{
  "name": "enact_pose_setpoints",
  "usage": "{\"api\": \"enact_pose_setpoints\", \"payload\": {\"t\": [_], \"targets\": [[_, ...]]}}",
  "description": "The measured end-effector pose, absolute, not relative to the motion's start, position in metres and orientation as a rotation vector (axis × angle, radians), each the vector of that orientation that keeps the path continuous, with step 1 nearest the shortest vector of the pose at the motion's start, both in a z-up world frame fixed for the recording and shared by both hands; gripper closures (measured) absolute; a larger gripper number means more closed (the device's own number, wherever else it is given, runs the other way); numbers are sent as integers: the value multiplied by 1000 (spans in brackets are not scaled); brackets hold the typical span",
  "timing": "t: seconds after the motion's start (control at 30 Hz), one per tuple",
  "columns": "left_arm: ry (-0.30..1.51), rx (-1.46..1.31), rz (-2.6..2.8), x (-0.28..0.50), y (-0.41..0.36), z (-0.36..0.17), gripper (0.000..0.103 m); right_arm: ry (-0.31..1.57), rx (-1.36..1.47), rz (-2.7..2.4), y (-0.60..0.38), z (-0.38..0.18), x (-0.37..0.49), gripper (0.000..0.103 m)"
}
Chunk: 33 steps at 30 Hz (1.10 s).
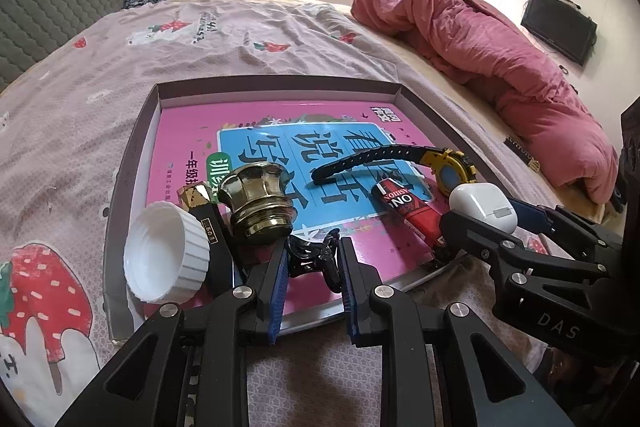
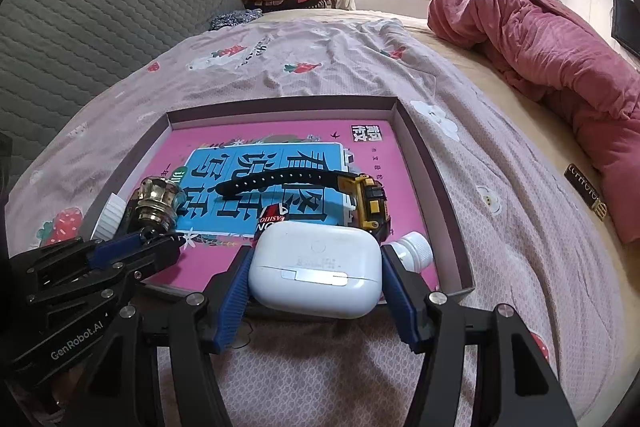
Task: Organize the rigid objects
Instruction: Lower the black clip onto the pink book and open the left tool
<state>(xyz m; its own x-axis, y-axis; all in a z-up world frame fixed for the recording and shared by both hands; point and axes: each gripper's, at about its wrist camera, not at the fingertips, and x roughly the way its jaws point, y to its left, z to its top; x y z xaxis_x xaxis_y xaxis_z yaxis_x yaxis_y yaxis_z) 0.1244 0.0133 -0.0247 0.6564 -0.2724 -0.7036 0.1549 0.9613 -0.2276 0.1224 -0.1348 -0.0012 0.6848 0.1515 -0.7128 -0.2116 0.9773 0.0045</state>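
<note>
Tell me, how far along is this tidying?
Well along. Already in the box: watch, brass knob, white cap, red tube. In hand: left gripper pinches a black clip; right gripper holds the earbud case. Both remain unreleased.

**Gloss on the tray, soft cloth beneath**

The earbud case (image 2: 314,269) is smooth white plastic with a metal hinge strip. The knob (image 1: 258,201) is polished brassy metal. The ribbed cap (image 1: 166,259) is matt white plastic. The book cover (image 1: 280,147) is glossy paper. The bed sheet (image 1: 200,59) is wrinkled, textured cloth.
</note>
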Motion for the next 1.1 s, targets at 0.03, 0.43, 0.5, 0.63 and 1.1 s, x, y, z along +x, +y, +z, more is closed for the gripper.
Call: {"api": "enact_pose_setpoints", "payload": {"t": [0.03, 0.43, 0.5, 0.63, 1.1], "targets": [[821, -152, -240, 125, 13, -25, 77, 786, -80, 202, -136, -1, 122, 42], [820, -152, -237, 123, 15, -24, 61, 785, -68, 152, -152, -4, 128, 42], [819, -156, -237, 124, 15, -24, 60, 783, -71, 151, -152, -4, 128, 42], [817, -156, -236, 123, 15, -23, 56, 768, -77, 153, -154, -2, 125, 42], [803, -175, -232, 121, 20, -20, 49, 740, -67, 174, -158, 11, 116, 41]]}}
